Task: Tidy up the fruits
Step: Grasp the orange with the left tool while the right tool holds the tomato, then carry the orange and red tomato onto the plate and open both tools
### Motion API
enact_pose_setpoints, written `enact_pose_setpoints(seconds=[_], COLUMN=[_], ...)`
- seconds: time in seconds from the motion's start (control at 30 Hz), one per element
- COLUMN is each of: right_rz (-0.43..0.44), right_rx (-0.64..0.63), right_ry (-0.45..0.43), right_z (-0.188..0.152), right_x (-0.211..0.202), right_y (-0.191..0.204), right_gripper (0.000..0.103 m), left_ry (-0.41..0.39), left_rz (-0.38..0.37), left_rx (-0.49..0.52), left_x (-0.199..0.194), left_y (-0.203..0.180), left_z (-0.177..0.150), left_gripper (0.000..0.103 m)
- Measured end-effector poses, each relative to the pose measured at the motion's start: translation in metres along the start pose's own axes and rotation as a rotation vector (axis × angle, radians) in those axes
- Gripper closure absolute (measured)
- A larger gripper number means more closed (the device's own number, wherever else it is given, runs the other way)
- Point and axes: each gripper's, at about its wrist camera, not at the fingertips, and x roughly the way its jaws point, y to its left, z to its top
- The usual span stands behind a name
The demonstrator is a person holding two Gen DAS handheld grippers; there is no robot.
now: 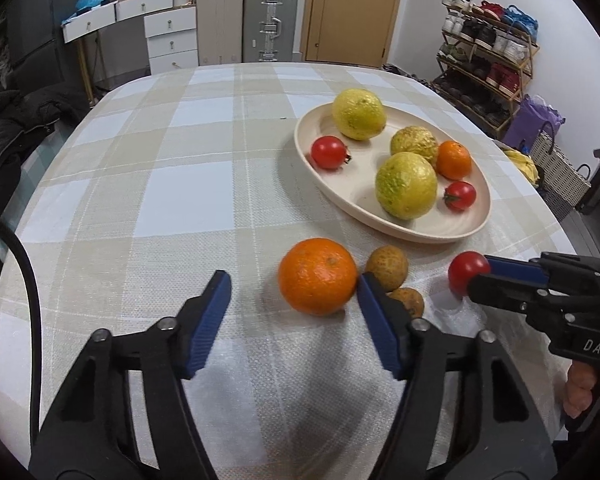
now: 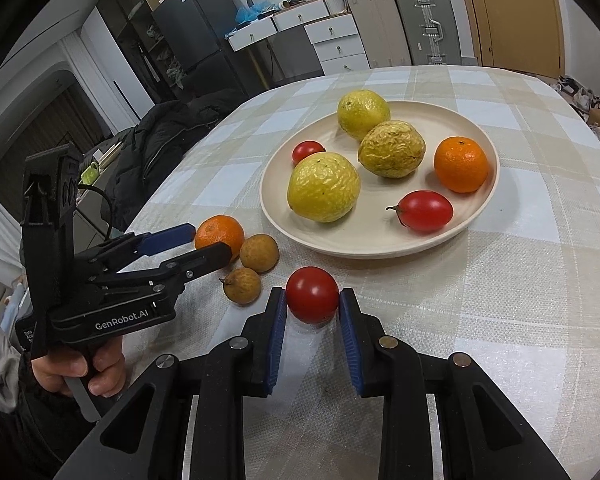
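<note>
A large orange (image 1: 318, 276) lies on the checked tablecloth between the fingers of my left gripper (image 1: 292, 278). The right pad touches it and the left pad stands well clear, so the gripper is open. My right gripper (image 2: 312, 300) is shut on a red tomato (image 2: 312, 294), just in front of the cream plate (image 2: 340, 250). The plate holds three yellow-green fruits, a small orange (image 2: 460, 164) and two tomatoes. Two brown longans (image 2: 259, 252) lie between the large orange and the held tomato. From the right wrist view the left gripper (image 2: 210, 240) reaches in from the left.
A dark jacket (image 1: 12, 128) hangs over a chair at the table's left edge. A shoe rack (image 1: 488, 48) and bags stand past the right edge. Drawers and suitcases (image 1: 270, 20) line the far wall. A hand (image 2: 80, 368) holds the left gripper's handle.
</note>
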Motion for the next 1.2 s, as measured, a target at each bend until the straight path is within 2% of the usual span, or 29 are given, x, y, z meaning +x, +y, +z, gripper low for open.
enact_pose_setpoints(seconds=[0.07,0.2,0.53,1.0,1.2], right_rz=[0.001,0.002,0.007,0.027,-0.015], right_rx=[0.004,0.011,0.011,0.011,0.018], right_ry=[0.000,-0.001,-0.017,-0.103,-0.067], right_z=[0.000,0.000,0.002,0.008,0.007], right_x=[0.000,0.000,-0.004,-0.024,-0.016], right_y=[-0.001,-0.003,-0.003,-0.005,-0.010], right_gripper=[0.076,0.076,0.076,0.076,0.075], left_ry=[-0.008,-0.013,-0.049,-0.126,-0.118], left_rz=[-0.029,-0.009,-0.040,-0.065,-0.064], left_rx=[0.023,0.056,0.031,0.018,0.024], left_x=[-0.001,-0.001,-0.010,-0.035,-0.036], left_y=[-0.005,-0.013,-0.011,-0.009,-0.012], left_z=[-0.001,-0.002,0.002,0.006,0.004], left_gripper=[0.066,0.067,0.067,0.067,0.067])
